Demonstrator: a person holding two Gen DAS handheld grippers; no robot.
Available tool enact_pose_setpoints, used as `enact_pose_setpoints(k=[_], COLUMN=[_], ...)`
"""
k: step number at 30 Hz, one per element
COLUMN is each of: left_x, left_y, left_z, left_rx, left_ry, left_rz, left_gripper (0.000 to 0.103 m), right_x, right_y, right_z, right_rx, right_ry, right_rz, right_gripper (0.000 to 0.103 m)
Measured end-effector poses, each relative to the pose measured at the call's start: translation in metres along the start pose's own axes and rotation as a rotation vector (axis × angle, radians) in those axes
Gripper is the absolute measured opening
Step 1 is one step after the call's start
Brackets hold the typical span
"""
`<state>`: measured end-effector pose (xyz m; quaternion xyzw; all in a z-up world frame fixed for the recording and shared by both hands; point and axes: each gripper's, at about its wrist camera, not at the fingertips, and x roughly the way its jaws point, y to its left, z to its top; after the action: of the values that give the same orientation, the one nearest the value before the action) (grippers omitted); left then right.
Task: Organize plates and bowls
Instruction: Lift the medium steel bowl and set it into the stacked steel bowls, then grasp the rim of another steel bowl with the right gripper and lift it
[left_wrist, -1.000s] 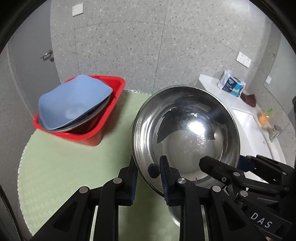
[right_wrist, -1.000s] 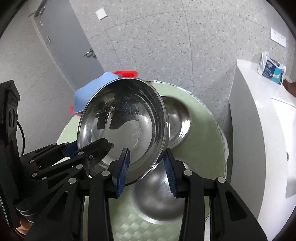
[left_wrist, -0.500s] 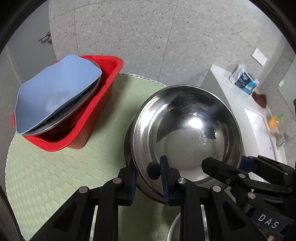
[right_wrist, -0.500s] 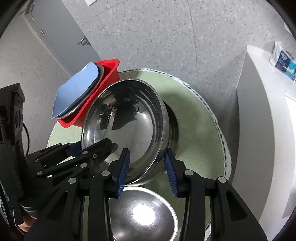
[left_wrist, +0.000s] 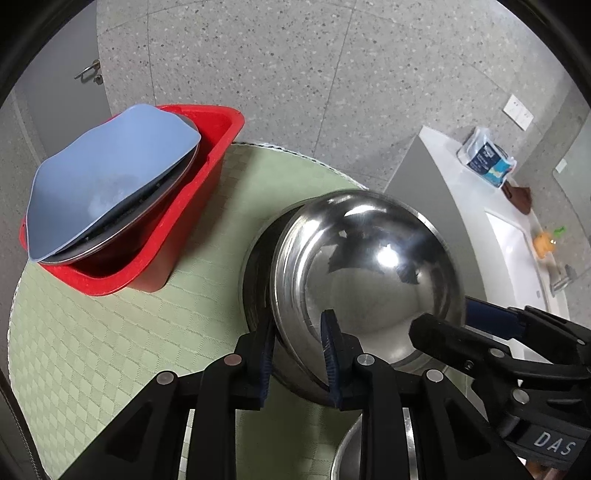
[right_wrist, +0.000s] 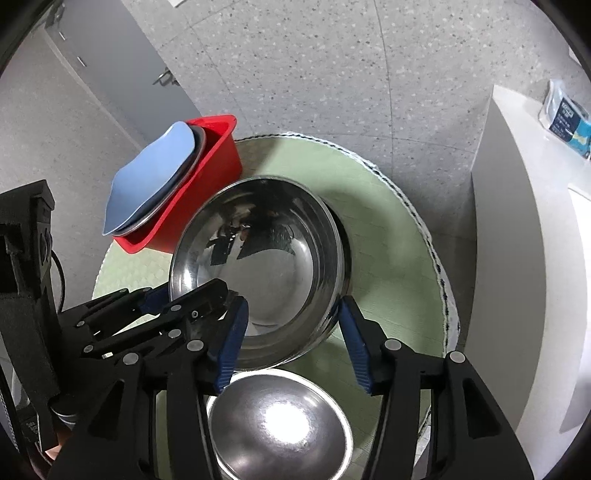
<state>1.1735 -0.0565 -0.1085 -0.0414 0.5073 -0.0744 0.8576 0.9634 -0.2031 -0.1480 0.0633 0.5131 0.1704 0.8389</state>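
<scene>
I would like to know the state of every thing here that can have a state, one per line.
Left gripper: shut on the steel bowl's rim.
Right gripper: open, jaws apart around the bowl's near edge.
Steel bowl: upright, nested in another bowl.
Second steel bowl: upright, empty.
Red bin: holds tilted plates.
Door: closed.

Shiny steel bowl (right_wrist: 266, 266) nested in another bowl (right_wrist: 341, 251).

A round table (right_wrist: 399, 258) under a pale green checked mat carries a red tub (right_wrist: 207, 192) at its far left, a stack of steel bowls (right_wrist: 273, 273) mid-table (nested), and another steel bowl (right_wrist: 277, 424) nearest.
</scene>
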Motion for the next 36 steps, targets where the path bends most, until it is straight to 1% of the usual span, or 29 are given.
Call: enact_pose_setpoints(k=[2,5,10,12,13,15,16,17,19,20,23,26,29,32,36], left_x=[0.001,0.001,-0.006,-0.014,-0.017,-0.027,-0.032,-0.037,-0.046,-0.05,-0.062,-0.066,-0.063,-0.055,-0.048], left_y=[-0.001,-0.002,0.001,0.002,0.002,0.003,0.004,0.006,0.007,0.007,0.005,0.003,0.004,0.004,0.003], left_z=[-0.001,-0.003,-0.011,-0.015,-0.017,-0.023,-0.026,-0.029,-0.036,-0.041,-0.058,-0.084,-0.107,-0.123,-0.136], left_rx=[-0.001,-0.005,-0.002,0.003,0.007,0.005,0.0,-0.003,-0.001,0.001,0.013,0.015,0.017,0.016,0.017], left_ry=[-0.003,-0.011,-0.02,-0.031,-0.039,-0.064,-0.079,-0.091,-0.102,-0.114,-0.138,-0.132,-0.102,-0.056,-0.019], left_rz=[0.011,0.004,-0.02,-0.031,-0.034,0.014,0.014,-0.004,-0.015,-0.008,0.011,0.012,0.022,0.025,0.023], left_gripper=[0.023,0.026,0.037,0.046,0.049,0.071,0.073,0.074,0.081,0.086,0.088,0.088,0.088,0.088,0.087], right_x=[-0.001,-0.002,-0.001,-0.004,-0.008,-0.013,-0.018,-0.021,-0.028,-0.031,-0.036,-0.037,-0.031,-0.024,-0.017], right_y=[0.0,-0.001,-0.005,-0.008,-0.01,-0.012,-0.014,-0.015,-0.016,-0.016,-0.015,-0.016,-0.019,-0.019,-0.019], right_z=[-0.001,-0.002,-0.006,-0.009,-0.011,-0.014,-0.016,-0.018,-0.022,-0.025,-0.036,-0.049,-0.064,-0.081,-0.098], right_rx=[0.001,0.005,0.02,0.028,0.037,0.04,0.044,0.048,0.052,0.053,0.057,0.067,0.082,0.091,0.101], right_ry=[-0.003,-0.007,-0.021,-0.03,-0.039,-0.051,-0.063,-0.07,-0.085,-0.091,-0.095,-0.088,-0.062,-0.035,-0.005], right_rz=[-0.016,-0.024,-0.037,-0.046,-0.047,-0.06,-0.062,-0.06,-0.067,-0.076,-0.082,-0.093,-0.099,-0.109,-0.118], right_gripper=[0.053,0.053,0.053,0.053,0.053,0.053,0.053,0.054,0.056,0.057,0.058,0.059,0.059,0.059,0.059])
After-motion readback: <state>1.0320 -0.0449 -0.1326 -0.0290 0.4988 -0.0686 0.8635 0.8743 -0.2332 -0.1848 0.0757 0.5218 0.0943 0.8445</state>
